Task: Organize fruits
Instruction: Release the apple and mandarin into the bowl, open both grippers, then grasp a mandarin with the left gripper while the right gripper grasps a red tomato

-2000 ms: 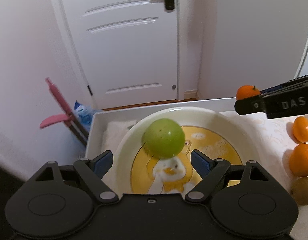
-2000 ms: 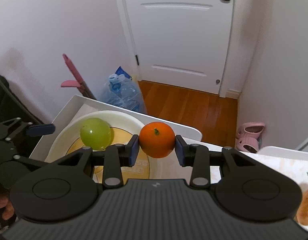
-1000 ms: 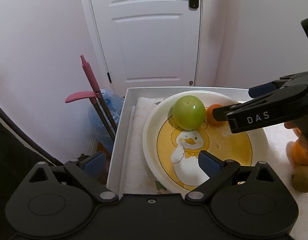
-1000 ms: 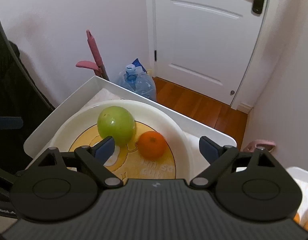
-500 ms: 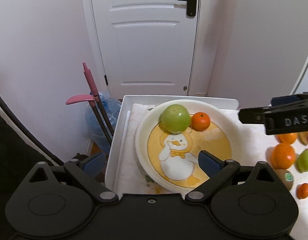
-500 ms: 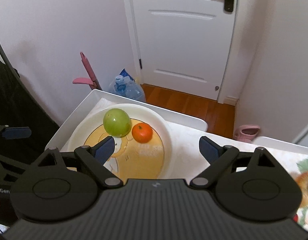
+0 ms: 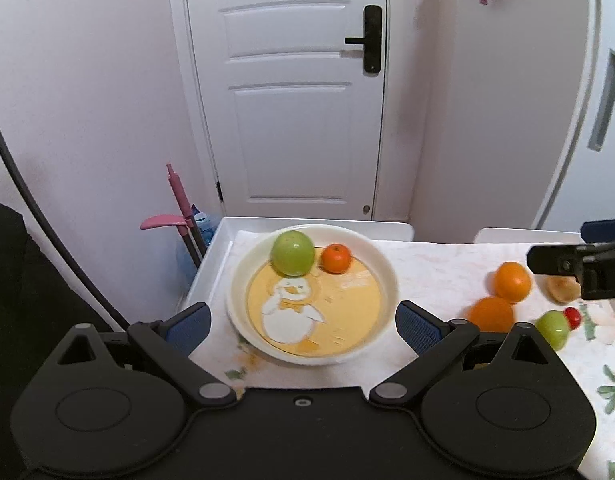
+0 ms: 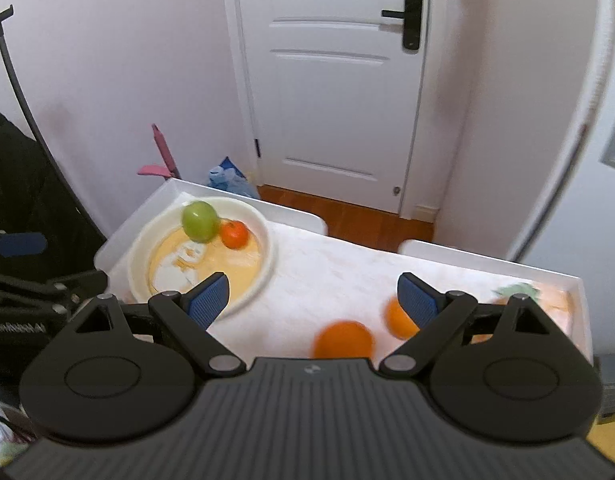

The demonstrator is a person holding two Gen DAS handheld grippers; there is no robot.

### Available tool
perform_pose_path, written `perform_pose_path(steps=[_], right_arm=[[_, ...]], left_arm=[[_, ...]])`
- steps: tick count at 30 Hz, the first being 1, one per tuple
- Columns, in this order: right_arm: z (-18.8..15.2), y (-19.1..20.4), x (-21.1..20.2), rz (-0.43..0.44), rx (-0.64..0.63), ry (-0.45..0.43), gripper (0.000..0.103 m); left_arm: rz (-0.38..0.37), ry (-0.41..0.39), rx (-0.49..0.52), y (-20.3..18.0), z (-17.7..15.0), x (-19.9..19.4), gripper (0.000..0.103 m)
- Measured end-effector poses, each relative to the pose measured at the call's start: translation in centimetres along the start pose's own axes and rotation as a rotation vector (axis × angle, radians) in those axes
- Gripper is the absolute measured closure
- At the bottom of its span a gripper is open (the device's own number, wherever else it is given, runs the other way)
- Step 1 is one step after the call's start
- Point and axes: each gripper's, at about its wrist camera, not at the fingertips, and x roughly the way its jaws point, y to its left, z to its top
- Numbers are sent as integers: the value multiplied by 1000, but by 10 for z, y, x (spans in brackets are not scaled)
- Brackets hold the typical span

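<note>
A white bowl with a duck picture (image 7: 381, 276) (image 8: 265, 246) holds a green apple (image 7: 292, 252) (image 8: 200, 221) and a small orange (image 7: 336, 258) (image 8: 234, 234). Loose on the tablecloth to the right lie two oranges (image 7: 512, 281) (image 7: 491, 313) (image 8: 343, 339) (image 8: 401, 317), a small green fruit (image 7: 552, 329), a red berry (image 7: 572, 313) and a brownish fruit (image 7: 562, 289). My left gripper (image 7: 303, 326) is open and empty, held back above the bowl's near side. My right gripper (image 8: 315, 294) is open and empty above the cloth; it also shows in the left wrist view (image 7: 583, 264).
The white tray-like table (image 7: 227, 240) (image 8: 507, 268) has a raised rim and a floral cloth. Beyond it are a white door (image 7: 291, 100), a wood floor (image 8: 347, 212), a pink-handled tool (image 7: 179, 200) and a water bottle (image 8: 231, 180).
The right gripper opened, left the small orange in the bowl beside the apple, and drew back to the right. Both grippers pulled away, so more of the table shows.
</note>
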Motion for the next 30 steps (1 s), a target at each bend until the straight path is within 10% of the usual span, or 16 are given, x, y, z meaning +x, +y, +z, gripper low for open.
perform_pose_path(steps=[14,30], right_arm=[[-68,-93,-18,33,-58,24,0],[-107,-157,39,78,-132,47,5]], left_arm=[[-49,12,10,-105,-44,-18,3],[-197,101,178,-213,-90,48,15]])
